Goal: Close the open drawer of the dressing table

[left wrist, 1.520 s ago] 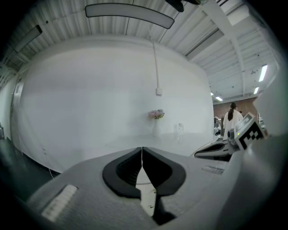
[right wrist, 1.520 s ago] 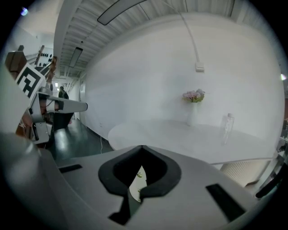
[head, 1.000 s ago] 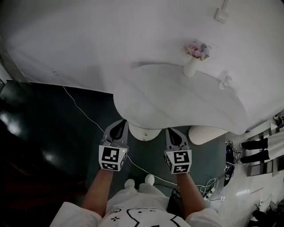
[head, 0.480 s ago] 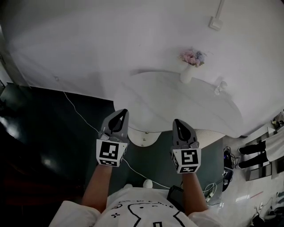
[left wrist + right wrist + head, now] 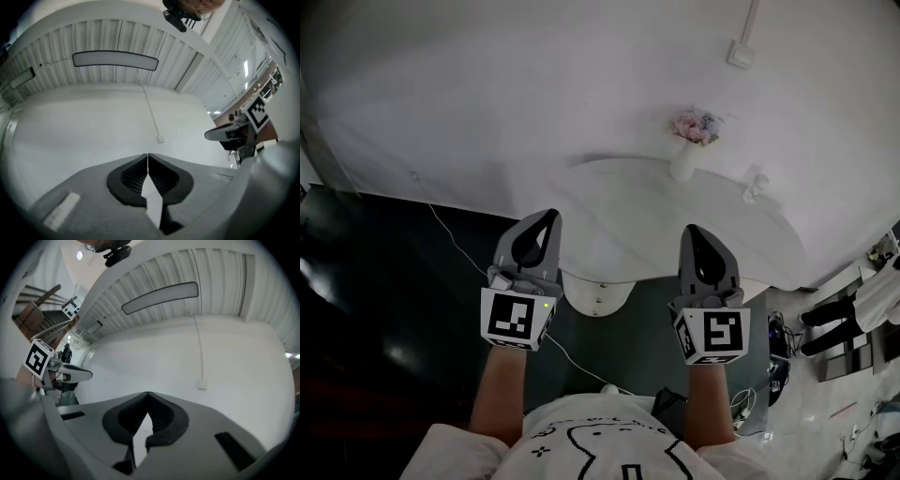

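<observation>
Progress: the rounded white drawer front, with a small knob, shows just past the near edge of the dressing table. Neither gripper touches it. This steep angle does not settle whether it stands partly out or is pushed home.
Floor: dark and glossy, crossed by a thin white cable.
Left gripper: grey moulded plastic with black ribbed pads. Its jaws are pressed together on nothing, raised towards the plain white wall.
Dressing table: a smooth matt white top with a curved outline. The drawer sits under its near edge, between the grippers.
Vase: slim and white, holding pale flowers, at the back.
Right gripper: same build, jaws meeting tip to tip and empty.
</observation>
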A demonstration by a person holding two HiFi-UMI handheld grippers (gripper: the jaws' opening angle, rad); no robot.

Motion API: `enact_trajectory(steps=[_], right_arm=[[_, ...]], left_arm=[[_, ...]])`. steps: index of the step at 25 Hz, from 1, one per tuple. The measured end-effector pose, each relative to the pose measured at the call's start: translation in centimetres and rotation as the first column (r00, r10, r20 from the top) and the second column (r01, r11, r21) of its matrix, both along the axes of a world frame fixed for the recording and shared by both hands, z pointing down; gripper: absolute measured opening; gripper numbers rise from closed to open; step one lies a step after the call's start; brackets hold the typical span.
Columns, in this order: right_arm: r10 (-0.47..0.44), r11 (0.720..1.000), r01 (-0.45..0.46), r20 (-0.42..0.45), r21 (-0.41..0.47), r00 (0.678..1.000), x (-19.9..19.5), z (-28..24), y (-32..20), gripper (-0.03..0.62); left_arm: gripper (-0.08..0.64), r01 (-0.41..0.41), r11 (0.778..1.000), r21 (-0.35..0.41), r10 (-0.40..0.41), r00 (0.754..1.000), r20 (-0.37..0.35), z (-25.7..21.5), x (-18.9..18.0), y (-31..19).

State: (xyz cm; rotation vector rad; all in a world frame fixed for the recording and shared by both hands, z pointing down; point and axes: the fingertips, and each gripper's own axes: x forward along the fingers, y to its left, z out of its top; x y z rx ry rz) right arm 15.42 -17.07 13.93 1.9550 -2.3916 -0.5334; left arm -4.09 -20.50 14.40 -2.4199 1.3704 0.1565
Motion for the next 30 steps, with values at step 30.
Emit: enact_trajectory(steps=[30], right_arm=[[-0.008,1.0,0.008,0.004,0.019,1.0,0.4,-1.6,0.4,-0.005]], left_arm=[[0.018,-0.039,0.999,0.036,0.04,0.999,-0.035,-2.2,1.3,0.0]])
